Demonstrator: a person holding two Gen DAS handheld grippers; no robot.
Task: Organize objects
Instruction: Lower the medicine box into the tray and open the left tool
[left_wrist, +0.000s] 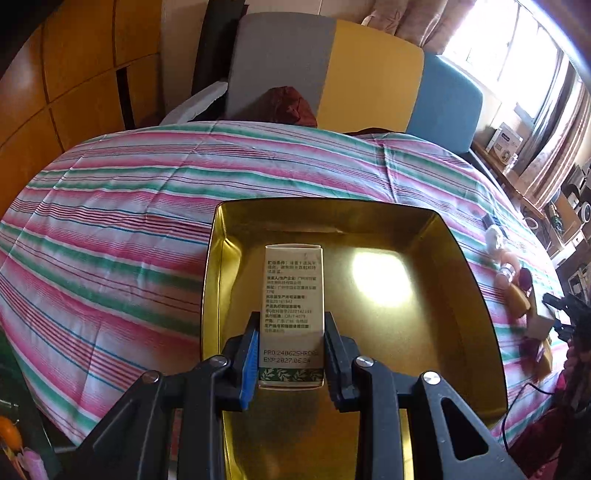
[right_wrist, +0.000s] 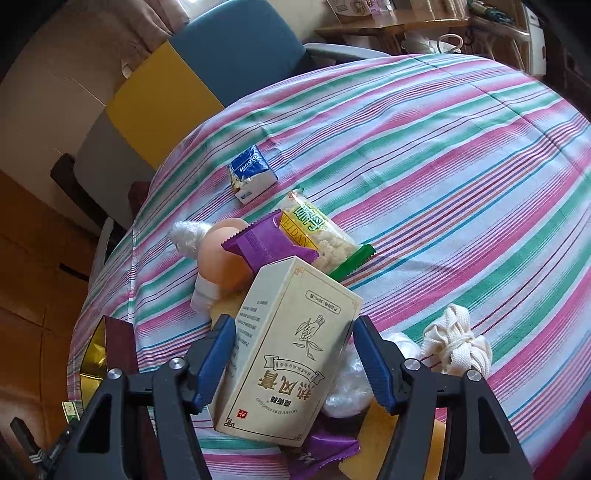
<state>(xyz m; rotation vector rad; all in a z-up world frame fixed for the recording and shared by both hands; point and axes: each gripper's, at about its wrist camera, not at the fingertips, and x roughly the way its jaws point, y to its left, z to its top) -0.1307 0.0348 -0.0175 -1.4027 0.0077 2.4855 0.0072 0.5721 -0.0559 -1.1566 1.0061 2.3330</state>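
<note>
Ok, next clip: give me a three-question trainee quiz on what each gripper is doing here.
1. True or false: the left gripper is shut on a small printed box over the gold tin.
2. What stands between the right gripper fingers? A) purple wrapper B) cream carton C) white cord bundle
3. Fill in: the cloth under everything is ____.

Key: 1 true; 2 B; 3 striped.
</note>
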